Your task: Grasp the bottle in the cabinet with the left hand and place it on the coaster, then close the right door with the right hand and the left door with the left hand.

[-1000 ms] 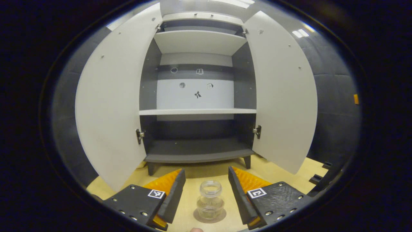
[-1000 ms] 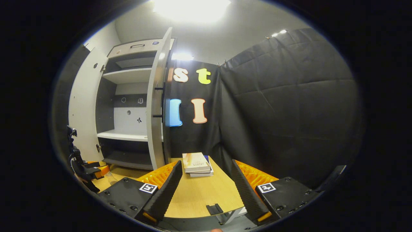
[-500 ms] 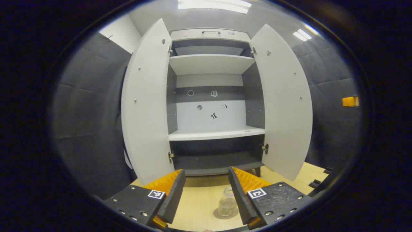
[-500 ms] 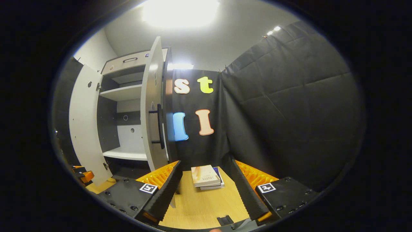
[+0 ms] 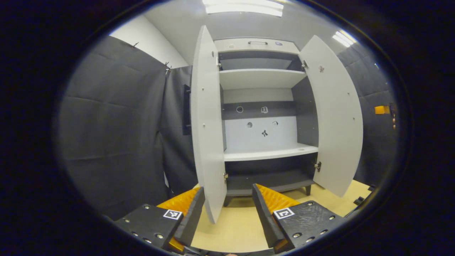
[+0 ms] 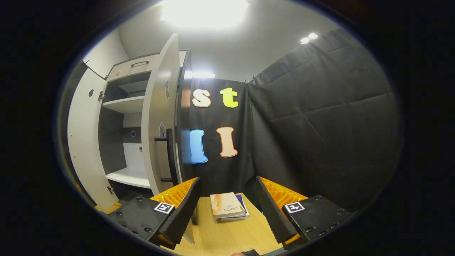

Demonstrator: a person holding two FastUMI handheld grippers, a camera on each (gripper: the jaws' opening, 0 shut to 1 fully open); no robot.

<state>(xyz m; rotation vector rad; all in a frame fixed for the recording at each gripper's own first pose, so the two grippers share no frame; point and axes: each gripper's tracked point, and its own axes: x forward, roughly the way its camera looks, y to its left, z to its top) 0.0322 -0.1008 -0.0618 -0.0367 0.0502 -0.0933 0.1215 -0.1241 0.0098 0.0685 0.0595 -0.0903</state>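
Note:
In the left gripper view the grey cabinet point(image 5: 263, 106) stands with both doors swung out. Its left door point(image 5: 208, 124) is nearly edge-on, and the door's lower corner hangs between the fingers of my left gripper point(image 5: 227, 192), which is open and holds nothing. The right door point(image 5: 337, 117) stands wide open. In the right gripper view I see that right door point(image 6: 160, 117) from its outer side, with its dark bar handle point(image 6: 170, 153) just left of and above my right gripper point(image 6: 225, 183). That gripper is open with nothing in it.
The cabinet's white middle shelf point(image 5: 270, 154) and dark bottom shelf point(image 5: 266, 179) are bare. Two stacked books point(image 6: 227, 209) lie on the wooden table point(image 6: 227, 234) ahead of the right gripper. Black padded walls point(image 6: 320, 124) close in on the sides.
The left gripper drew back and swung left, so the bottle on its coaster left the view and the left door came between the fingers. The right gripper moved closer to the right door's handle.

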